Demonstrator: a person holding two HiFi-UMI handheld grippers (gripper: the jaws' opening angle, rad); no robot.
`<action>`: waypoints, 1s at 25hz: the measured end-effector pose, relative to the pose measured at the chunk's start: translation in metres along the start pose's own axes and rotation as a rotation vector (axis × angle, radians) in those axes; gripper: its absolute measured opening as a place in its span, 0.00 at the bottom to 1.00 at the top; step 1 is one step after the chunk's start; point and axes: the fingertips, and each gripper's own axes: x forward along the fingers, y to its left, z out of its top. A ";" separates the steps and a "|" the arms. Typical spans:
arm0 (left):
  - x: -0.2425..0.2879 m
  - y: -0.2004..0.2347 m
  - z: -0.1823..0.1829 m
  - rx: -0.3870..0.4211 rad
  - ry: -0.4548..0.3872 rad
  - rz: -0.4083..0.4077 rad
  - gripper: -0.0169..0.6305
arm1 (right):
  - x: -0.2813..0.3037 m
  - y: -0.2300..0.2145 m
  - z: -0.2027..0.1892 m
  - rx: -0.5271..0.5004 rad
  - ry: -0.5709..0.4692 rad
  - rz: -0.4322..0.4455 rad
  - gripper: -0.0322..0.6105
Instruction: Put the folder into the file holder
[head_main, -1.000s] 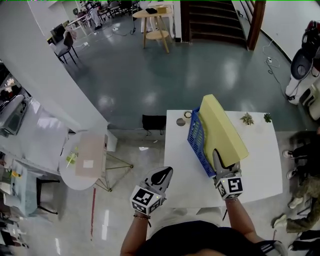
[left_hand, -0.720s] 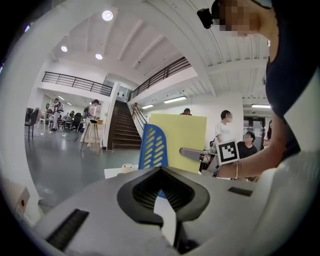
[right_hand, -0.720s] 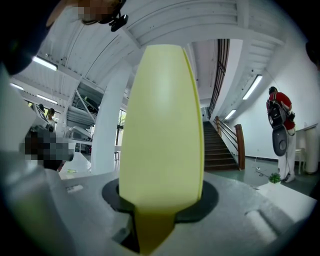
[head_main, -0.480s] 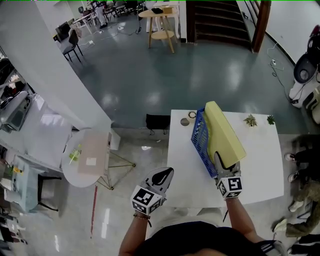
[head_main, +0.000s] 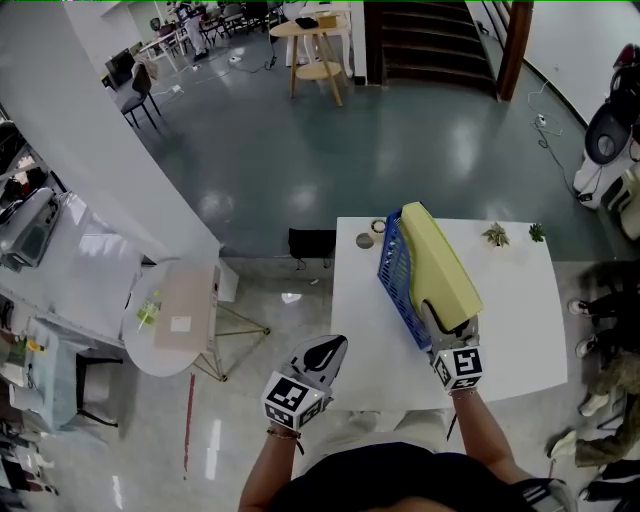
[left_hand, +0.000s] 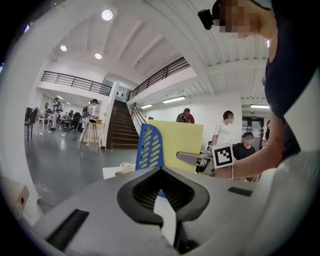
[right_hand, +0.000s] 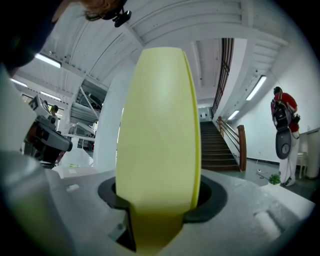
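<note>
Hiding file holder (head_main: 393, 272) from right gripper view: folder (right_hand: 157, 140).

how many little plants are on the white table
2. The left plant sits near the table's far edge, right of the folder; the right plant is beside it, by the far right corner. The folder may hide more.

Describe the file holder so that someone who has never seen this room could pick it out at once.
Find the white table in front of the person. On its left half stands the file holder, holding a yellow folder. It is the only blue thing there, a slotted plastic rack, bigger than the tape roll and small plants nearby.
</note>
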 end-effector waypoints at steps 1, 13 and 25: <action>0.000 -0.001 -0.001 0.000 0.000 -0.003 0.02 | -0.002 -0.001 0.004 -0.001 -0.010 -0.002 0.42; 0.010 -0.029 -0.003 0.008 -0.015 -0.055 0.02 | -0.061 -0.006 0.034 0.051 -0.055 -0.041 0.42; 0.018 -0.038 -0.006 -0.034 -0.061 0.020 0.02 | -0.124 -0.009 0.040 0.139 -0.057 -0.095 0.10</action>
